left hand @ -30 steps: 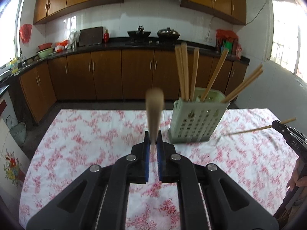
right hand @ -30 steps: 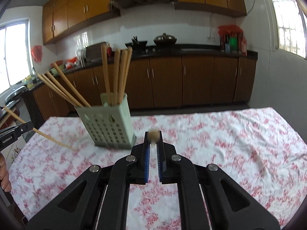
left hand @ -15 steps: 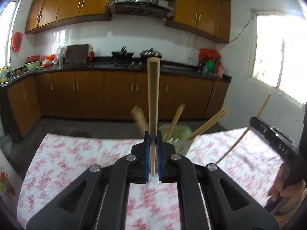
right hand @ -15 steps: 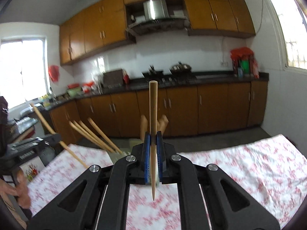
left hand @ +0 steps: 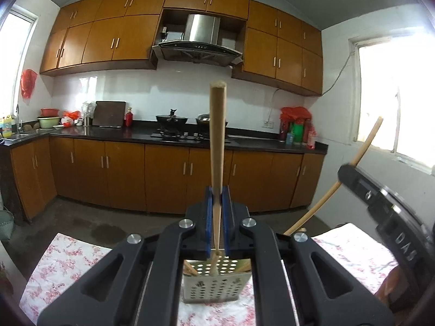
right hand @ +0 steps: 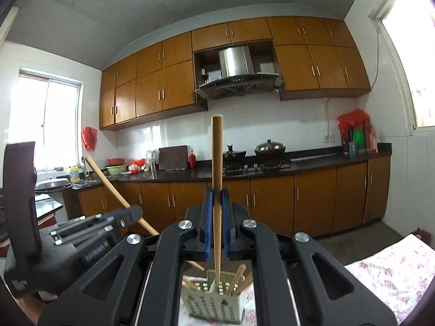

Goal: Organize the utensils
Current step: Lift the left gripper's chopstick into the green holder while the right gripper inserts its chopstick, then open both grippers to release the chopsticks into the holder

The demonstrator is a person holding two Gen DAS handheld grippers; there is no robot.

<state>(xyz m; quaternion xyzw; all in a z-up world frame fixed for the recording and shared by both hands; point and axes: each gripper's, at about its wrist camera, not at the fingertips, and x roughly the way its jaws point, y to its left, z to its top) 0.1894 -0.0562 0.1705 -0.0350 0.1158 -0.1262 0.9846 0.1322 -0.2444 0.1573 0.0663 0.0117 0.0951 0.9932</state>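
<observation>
My left gripper (left hand: 216,190) is shut on a wooden chopstick (left hand: 217,141) held upright, its lower tip over the pale green perforated utensil holder (left hand: 214,282) below the jaws. My right gripper (right hand: 216,190) is shut on another upright wooden chopstick (right hand: 216,168), its tip at the holder's (right hand: 214,304) rim. Several chopsticks stand in the holder (right hand: 236,278). The right gripper's body with its chopstick (left hand: 364,146) shows at the right of the left wrist view. The left gripper's body with its chopstick (right hand: 108,184) shows at the left of the right wrist view.
The holder stands on a table with a red floral cloth (left hand: 70,260), also seen in the right wrist view (right hand: 391,269). Behind are wooden kitchen cabinets (left hand: 125,176), a dark counter with a stove and pots (right hand: 269,146), and windows.
Both grippers rose and tilted up, swinging their chopsticks from pointing forward to upright, and moved over the holder, which now lies beneath the jaws.
</observation>
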